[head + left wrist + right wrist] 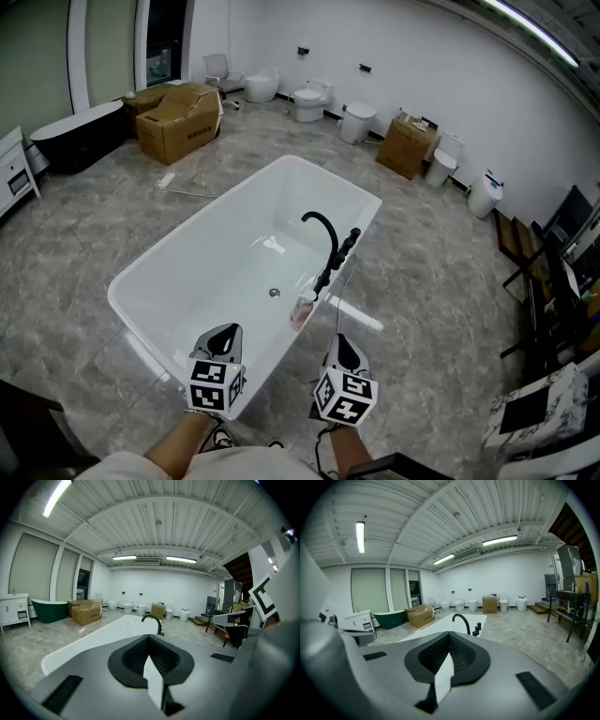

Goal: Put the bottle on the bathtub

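My left tongs (223, 339) and right tongs (343, 351) are both pinched shut, empty. The bottle (302, 310) stands upright on the bathtub (187, 229) rim, just ahead between them, nearer my right.

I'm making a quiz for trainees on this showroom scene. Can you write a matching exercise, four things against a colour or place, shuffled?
1 bottle
2 faucet
3 central bathtub
4 open cardboard box

A brown, on the far floor
B white, in the middle of the floor
C black
D on the bathtub rim, beside the faucet

Pairs: 1-D, 2-C, 3-B, 4-A
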`<state>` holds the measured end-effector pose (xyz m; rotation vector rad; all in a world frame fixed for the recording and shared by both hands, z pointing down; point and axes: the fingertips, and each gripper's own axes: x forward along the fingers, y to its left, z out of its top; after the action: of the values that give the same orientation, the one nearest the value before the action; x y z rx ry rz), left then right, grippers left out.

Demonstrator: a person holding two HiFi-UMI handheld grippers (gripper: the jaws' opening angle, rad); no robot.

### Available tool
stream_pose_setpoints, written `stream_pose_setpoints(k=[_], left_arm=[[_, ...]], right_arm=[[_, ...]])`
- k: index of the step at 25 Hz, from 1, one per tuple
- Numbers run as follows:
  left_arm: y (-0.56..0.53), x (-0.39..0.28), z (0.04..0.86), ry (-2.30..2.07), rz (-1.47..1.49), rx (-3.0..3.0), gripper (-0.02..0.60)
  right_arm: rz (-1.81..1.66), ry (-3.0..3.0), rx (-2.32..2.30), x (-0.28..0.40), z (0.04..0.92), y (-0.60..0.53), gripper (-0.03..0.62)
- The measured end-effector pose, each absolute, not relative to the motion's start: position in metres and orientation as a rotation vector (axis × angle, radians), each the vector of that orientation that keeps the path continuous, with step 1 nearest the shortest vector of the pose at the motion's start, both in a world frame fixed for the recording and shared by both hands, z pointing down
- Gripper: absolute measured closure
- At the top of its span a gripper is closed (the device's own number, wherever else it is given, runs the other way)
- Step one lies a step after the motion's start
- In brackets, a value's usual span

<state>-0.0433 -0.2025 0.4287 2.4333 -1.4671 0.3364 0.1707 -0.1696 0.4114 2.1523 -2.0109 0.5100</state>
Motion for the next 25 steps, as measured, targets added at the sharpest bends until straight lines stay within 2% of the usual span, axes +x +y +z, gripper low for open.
stream_pose_setpoints(k=[25], left_arm=[[-0.191,-0.038,0.434,-1.404,0.316,2.442,0.578]], right_arm=[[0.472,-1.972,2.113,0.165,0.413,-0.153,0.568]])
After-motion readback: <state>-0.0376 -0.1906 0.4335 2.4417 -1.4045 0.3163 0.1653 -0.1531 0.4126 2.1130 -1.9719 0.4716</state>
